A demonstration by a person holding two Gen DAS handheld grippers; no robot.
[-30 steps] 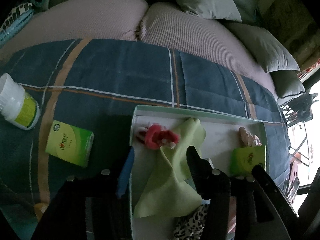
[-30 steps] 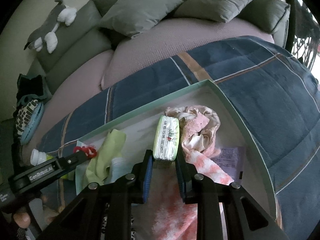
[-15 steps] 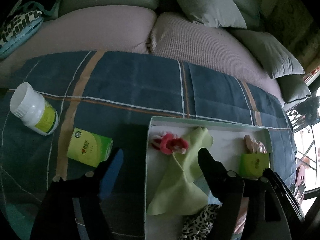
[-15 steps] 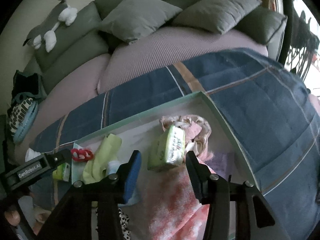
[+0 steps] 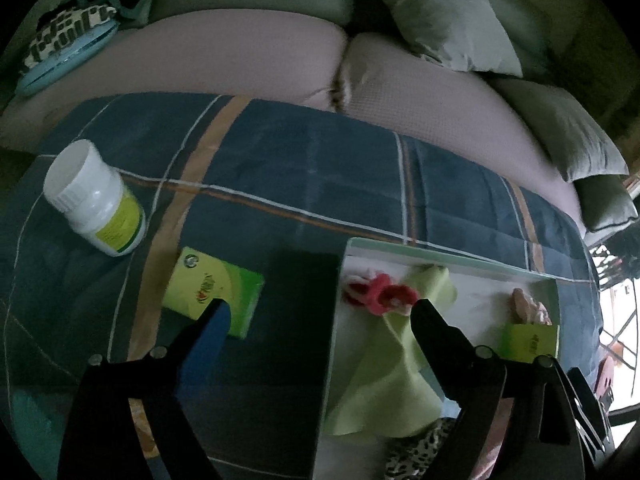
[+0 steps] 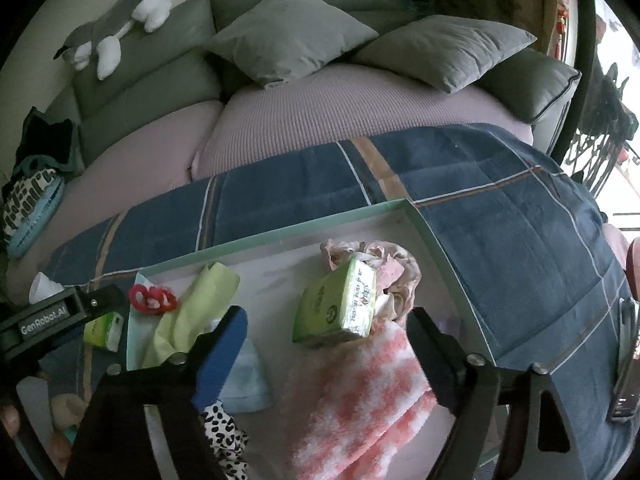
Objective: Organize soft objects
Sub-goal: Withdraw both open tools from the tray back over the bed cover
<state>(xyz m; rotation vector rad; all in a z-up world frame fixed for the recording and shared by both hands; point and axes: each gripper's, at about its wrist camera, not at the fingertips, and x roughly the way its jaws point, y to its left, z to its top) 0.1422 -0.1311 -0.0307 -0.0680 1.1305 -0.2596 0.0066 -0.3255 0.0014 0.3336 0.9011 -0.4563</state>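
Note:
A pale green box (image 6: 448,256) on the blue plaid blanket holds soft things: a green tissue pack (image 6: 340,308) leaning on a pink cloth bundle (image 6: 380,264), a pink-and-white fluffy towel (image 6: 356,396), a lime cloth (image 6: 192,312), a red scrunchie (image 6: 152,298). My right gripper (image 6: 324,324) is open and empty, just behind the tissue pack. My left gripper (image 5: 320,312) is open over the box's left wall (image 5: 332,320). A second green tissue pack (image 5: 212,292) lies on the blanket outside the box, by the left fingertip.
A white pill bottle (image 5: 96,200) lies on the blanket at far left. Grey pillows (image 6: 288,36) and a plush toy (image 6: 112,28) sit on the sofa behind. A light blue cloth (image 6: 244,384) and a leopard-print cloth (image 6: 224,432) lie in the box's near part.
My right gripper opened and let go of the tissue pack, which now rests in the box, then drew back. My left gripper moved left toward the outside tissue pack.

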